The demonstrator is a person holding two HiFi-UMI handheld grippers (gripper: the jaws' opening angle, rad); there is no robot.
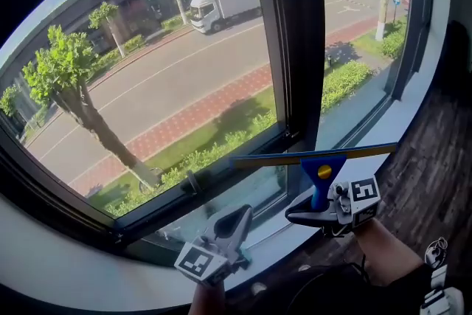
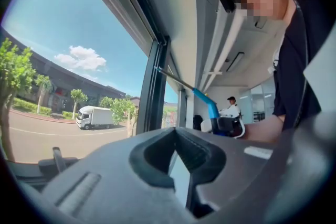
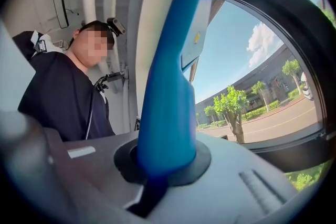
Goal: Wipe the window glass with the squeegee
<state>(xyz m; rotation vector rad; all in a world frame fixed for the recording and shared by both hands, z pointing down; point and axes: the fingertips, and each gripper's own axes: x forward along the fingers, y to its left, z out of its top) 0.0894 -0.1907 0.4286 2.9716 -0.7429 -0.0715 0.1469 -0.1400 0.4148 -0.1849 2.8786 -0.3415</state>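
A squeegee (image 1: pixel 318 172) with a blue handle and a long thin blade stands upright in my right gripper (image 1: pixel 316 212), which is shut on the handle. The blade lies level against the lower part of the window glass (image 1: pixel 169 85), across the dark mullion (image 1: pixel 295 48). In the right gripper view the blue handle (image 3: pixel 170 86) fills the space between the jaws of the right gripper (image 3: pixel 163 160). My left gripper (image 1: pixel 240 216) hovers lower left of the squeegee over the sill, shut and holding nothing. In the left gripper view the left gripper (image 2: pixel 178 157) points toward the squeegee (image 2: pixel 207 104).
A white sill (image 1: pixel 88 269) runs under the dark window frame. A small latch (image 1: pixel 192 181) sits on the bottom rail of the left pane. A second pane (image 1: pixel 354 63) lies right of the mullion. A person stands far back in the room (image 2: pixel 231 107).
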